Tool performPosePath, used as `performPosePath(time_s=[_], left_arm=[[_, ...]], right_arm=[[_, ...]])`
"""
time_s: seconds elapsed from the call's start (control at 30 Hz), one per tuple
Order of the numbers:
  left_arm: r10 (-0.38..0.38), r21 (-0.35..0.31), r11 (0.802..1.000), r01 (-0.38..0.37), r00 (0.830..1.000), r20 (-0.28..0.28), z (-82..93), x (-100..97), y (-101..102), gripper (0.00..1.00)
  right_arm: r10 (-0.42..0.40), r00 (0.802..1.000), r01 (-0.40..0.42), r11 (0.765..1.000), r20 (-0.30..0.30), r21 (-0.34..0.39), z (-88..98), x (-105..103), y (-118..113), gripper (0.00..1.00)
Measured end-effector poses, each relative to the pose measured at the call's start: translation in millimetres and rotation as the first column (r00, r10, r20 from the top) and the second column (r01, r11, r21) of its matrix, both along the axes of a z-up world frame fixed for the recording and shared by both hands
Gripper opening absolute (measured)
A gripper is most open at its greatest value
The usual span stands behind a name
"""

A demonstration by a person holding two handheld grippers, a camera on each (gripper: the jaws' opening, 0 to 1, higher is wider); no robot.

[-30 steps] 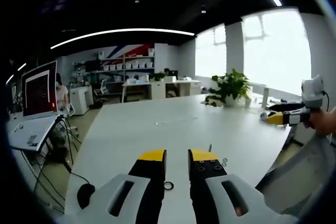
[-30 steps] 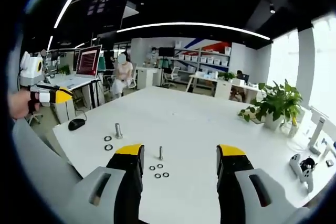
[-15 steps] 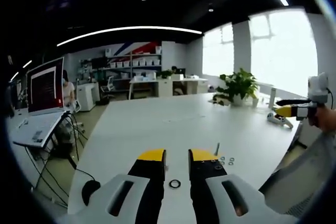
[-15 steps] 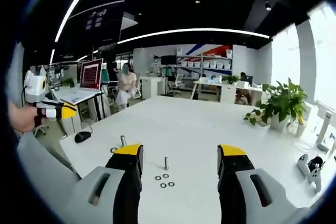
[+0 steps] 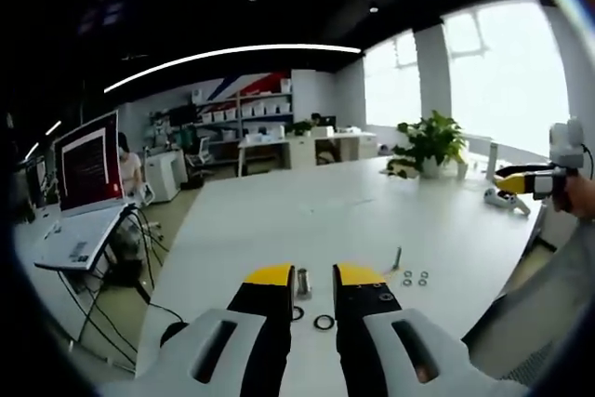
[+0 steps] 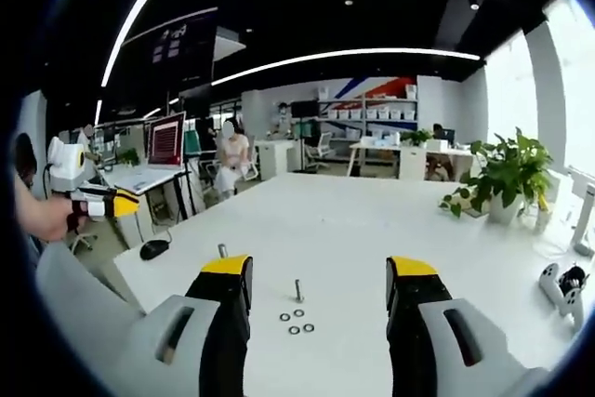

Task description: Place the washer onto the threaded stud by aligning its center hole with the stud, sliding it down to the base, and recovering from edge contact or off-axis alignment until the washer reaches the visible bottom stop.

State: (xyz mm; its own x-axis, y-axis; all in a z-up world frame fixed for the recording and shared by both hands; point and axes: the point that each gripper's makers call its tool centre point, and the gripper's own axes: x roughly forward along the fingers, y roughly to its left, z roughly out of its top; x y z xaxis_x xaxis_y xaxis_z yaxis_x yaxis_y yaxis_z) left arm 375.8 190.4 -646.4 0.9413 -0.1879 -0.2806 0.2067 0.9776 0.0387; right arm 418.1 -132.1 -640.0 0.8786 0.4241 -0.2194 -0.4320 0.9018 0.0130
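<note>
In the left gripper view, a thick threaded stud (image 5: 302,283) stands upright on the white table (image 5: 307,220), just beyond my left gripper (image 5: 314,276). Its jaws stand a narrow gap apart with nothing between them. Two black washers (image 5: 323,323) lie flat by the stud's base. A thin stud (image 5: 398,258) with three small washers (image 5: 415,278) stands to the right. My right gripper (image 6: 319,269) is wide open and empty above the thin stud (image 6: 298,289) and its small washers (image 6: 296,323). The thick stud (image 6: 221,250) pokes up beside its left jaw.
A hand holds the right gripper (image 5: 532,179) at the far right of the left gripper view, and the left gripper (image 6: 96,200) at the far left of the right gripper view. A black mouse (image 6: 153,248), a laptop (image 5: 79,230), a potted plant (image 6: 502,174) and a controller (image 6: 558,281) ring the table.
The left view has drawn back, so the thick stud and a second black washer now show by its jaws. The right view shifted slightly. Neither gripper's jaw gap changed.
</note>
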Motion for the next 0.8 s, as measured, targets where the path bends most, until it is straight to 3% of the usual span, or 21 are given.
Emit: performPosePath(time_s=[0.37, 0.53, 0.8], left_arm=[[0.042, 0.043, 0.998, -0.041, 0.999, -0.018, -5.2, 0.9, 11, 0.14], [0.044, 0.025, 0.999, -0.044, 0.999, -0.019, -5.4, 2.3, 13, 0.14], [0.036, 0.035, 0.999, -0.035, 0.999, -0.015, -4.9, 1.3, 11, 0.14]], right_arm=[[0.017, 1.000, -0.017, 1.000, 0.005, 0.023, 6.1, 2, 6, 0.61], [0.015, 0.999, -0.016, 1.000, 0.034, 0.022, 14.8, 12, 11, 0.61], [0.027, 0.998, -0.030, 0.997, 0.055, 0.065, 10.7, 27, 29, 0.61]])
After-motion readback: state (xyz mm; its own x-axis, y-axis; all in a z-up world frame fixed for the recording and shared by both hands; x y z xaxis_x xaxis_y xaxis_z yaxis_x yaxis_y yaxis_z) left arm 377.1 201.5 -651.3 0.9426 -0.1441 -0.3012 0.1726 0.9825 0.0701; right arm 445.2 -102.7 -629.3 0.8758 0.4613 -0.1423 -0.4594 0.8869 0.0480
